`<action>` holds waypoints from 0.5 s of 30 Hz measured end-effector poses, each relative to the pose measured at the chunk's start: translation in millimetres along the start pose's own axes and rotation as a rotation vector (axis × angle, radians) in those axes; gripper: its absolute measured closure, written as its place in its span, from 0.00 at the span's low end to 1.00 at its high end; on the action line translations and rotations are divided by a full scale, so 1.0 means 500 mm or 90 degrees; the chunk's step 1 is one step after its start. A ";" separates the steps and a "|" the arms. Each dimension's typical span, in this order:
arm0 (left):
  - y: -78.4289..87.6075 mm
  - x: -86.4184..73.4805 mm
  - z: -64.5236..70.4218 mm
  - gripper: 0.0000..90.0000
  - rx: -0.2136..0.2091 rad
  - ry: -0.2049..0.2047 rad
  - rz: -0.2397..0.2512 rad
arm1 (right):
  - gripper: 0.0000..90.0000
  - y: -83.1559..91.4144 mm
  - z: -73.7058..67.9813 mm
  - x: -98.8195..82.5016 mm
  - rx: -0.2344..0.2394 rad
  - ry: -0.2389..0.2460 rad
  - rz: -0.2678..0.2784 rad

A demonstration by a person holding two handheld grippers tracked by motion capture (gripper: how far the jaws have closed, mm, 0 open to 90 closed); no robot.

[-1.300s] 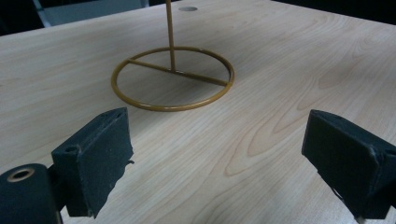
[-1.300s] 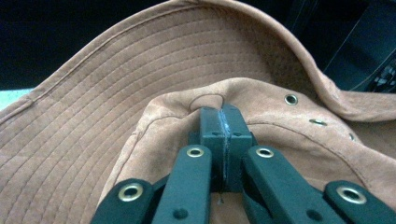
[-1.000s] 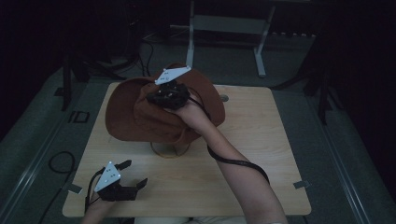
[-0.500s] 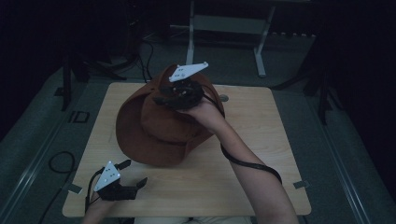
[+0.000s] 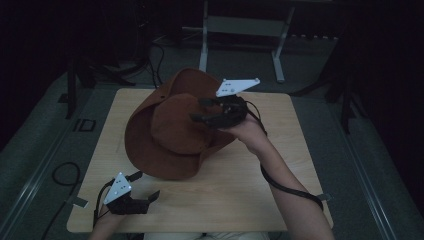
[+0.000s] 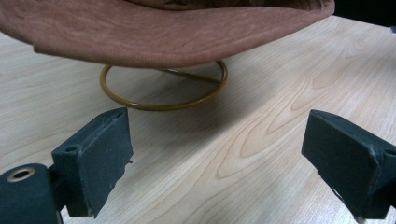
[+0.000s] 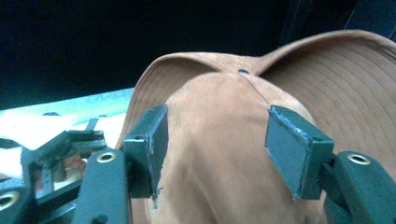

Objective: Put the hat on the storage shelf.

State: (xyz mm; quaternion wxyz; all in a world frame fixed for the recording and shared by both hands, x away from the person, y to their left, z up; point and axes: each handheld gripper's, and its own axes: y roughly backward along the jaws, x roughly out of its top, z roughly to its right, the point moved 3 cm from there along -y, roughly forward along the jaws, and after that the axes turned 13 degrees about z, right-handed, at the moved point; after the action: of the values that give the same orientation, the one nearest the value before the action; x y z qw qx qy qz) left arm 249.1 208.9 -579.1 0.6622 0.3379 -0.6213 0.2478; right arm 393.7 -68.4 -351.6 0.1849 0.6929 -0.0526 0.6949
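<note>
high view: brown cowboy hat [image 5: 172, 132] sits tilted mid-desk [image 5: 280, 165] over a brass ring stand [image 6: 163, 88]; right hand-held gripper [image 5: 210, 111] just opening, jaws apart astride its crown; left hand-held gripper [image 5: 145, 187] spread wide, holding nothing

The hat [image 5: 170, 135] sits mid-table [image 5: 240, 200], apparently over a ring stand [image 6: 163, 91], left gripper [image 5: 142, 192] near the front-left corner.
</note>
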 end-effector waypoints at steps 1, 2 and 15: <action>0.000 0.000 0.000 0.10 0.000 0.000 0.000 | 0.40 0.012 0.003 -0.005 -0.004 0.000 0.001; 0.000 0.000 0.000 0.10 -0.001 0.001 0.001 | 0.38 0.021 0.004 -0.010 -0.005 -0.005 0.001; -0.001 -0.001 0.001 0.10 0.003 0.003 0.000 | 0.19 0.107 0.039 -0.089 -0.006 -0.050 0.008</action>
State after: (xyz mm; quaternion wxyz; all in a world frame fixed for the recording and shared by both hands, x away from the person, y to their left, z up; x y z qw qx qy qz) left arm 249.2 208.5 -579.6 0.6626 0.3388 -0.6195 0.2500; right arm 393.2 -132.8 -384.8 0.1817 0.7183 -0.0677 0.6681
